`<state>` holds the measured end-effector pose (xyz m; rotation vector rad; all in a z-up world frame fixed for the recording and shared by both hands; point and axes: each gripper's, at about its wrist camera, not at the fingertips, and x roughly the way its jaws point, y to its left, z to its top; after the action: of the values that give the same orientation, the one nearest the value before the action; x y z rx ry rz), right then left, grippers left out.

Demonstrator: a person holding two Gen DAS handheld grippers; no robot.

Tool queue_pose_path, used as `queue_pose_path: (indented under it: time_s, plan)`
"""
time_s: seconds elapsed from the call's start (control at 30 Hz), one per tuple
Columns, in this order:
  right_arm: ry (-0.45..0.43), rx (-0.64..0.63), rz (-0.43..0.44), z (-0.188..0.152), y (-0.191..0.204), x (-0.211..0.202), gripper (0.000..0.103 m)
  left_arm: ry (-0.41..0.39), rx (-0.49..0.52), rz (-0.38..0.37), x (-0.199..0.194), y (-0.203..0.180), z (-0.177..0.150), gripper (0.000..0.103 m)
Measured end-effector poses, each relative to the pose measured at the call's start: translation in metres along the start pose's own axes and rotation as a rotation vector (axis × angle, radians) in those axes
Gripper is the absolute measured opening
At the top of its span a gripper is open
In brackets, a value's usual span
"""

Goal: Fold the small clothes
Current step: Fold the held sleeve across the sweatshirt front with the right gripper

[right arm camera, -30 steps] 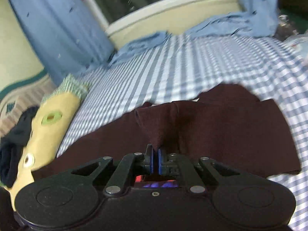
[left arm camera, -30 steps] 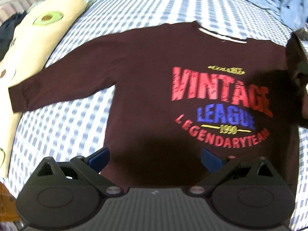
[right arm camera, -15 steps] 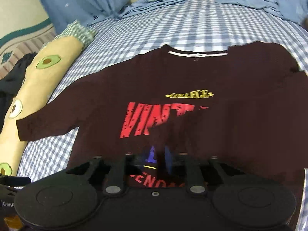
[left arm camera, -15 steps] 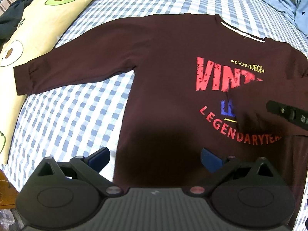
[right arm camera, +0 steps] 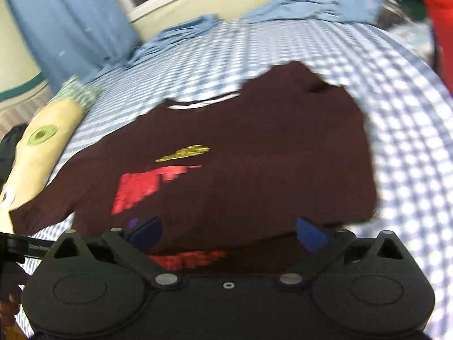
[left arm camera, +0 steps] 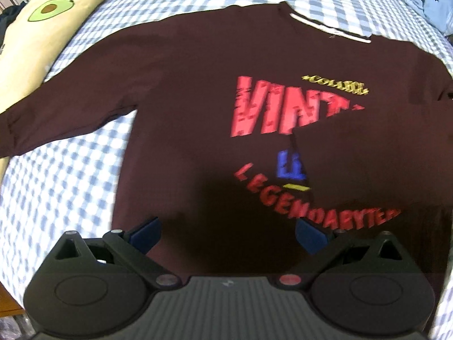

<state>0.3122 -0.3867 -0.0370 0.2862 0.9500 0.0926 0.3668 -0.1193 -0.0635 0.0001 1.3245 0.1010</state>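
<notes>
Both claws (spread wide, empty) hover over the maroon shirt (left arm camera: 184,90).

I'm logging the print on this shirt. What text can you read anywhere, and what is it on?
"VINT": red, on the shirt; the rest is under the folded sleeve.
"LEGENDARYTE": red arc, cut off by the sleeve.
Yellow line above: too blurred.
Blue word: mostly covered.
Gripper mount print, right view: too blurred.

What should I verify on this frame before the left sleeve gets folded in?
1. Right sleeve folded across the chest print: ok.
2. Right gripper open, holding nothing: ok.
3. Left gripper open, ready to pinch: ok.
4. Left sleeve lying flat and outstretched on the checked bedsheet: ok.
5. Left cuff clear of the avocado pillow: cannot tell, it runs off the frame edge.
6. Shirt hem flat: cannot tell, hidden behind the grippers.
</notes>
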Motion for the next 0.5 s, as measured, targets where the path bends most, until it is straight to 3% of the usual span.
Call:
queue_pose_path:
  time_s: [0.1, 0.27, 0.5]
  plan:
    - [0.004, 0.030, -0.027, 0.009, -0.040, -0.004, 0.102, -0.007, 0.001, 0.001, 0.004, -0.019, 0.005, 0.102]
    - [-0.011, 0.054, 0.028, 0.040, -0.091, 0.004, 0.094, 0.018, -0.003, 0.052, 0.027, -0.044, 0.015, 0.102]
    - [-0.012, 0.005, 0.046, 0.102, -0.135, 0.049, 0.084, 0.051, -0.074, 0.084, 0.056, -0.057, 0.024, 0.102]
